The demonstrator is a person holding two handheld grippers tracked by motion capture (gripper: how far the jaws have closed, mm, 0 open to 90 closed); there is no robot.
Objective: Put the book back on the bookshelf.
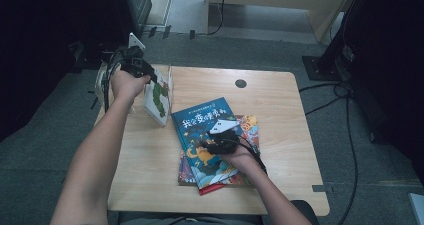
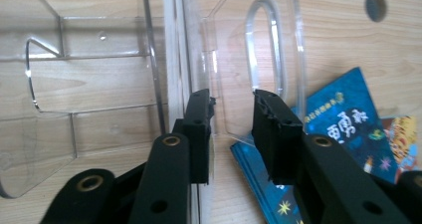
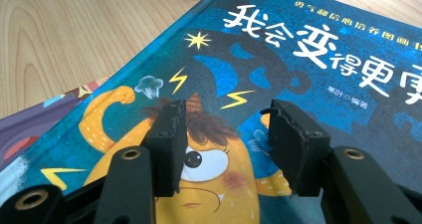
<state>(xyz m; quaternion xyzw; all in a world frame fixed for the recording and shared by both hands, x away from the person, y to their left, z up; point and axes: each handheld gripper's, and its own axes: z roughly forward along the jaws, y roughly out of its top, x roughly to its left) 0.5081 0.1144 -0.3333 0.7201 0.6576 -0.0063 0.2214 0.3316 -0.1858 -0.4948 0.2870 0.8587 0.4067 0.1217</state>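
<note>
a wooden table point(image 1: 280, 115) is seen from above, with a small round hole point(image 1: 240, 83) near its far edge. a clear plastic book stand point(image 2: 99, 84) is set at the table's far left corner, its see-through dividers standing upright. a white book with a green picture point(image 1: 157, 97) is stood in the stand, leaning a little. a blue picture book point(image 1: 207, 140) is laid flat near the middle of the table, on top of a small stack of other books point(image 1: 250, 127). the right gripper point(image 3: 224, 139) is held low over the blue book's cover, above a yellow cartoon figure; its jaws are parted and nothing is clasped between them. the left gripper point(image 2: 231, 129) is held at the stand, beside the white book; its jaws are spread apart, with a clear divider seen through the gap and nothing pinched.
</note>
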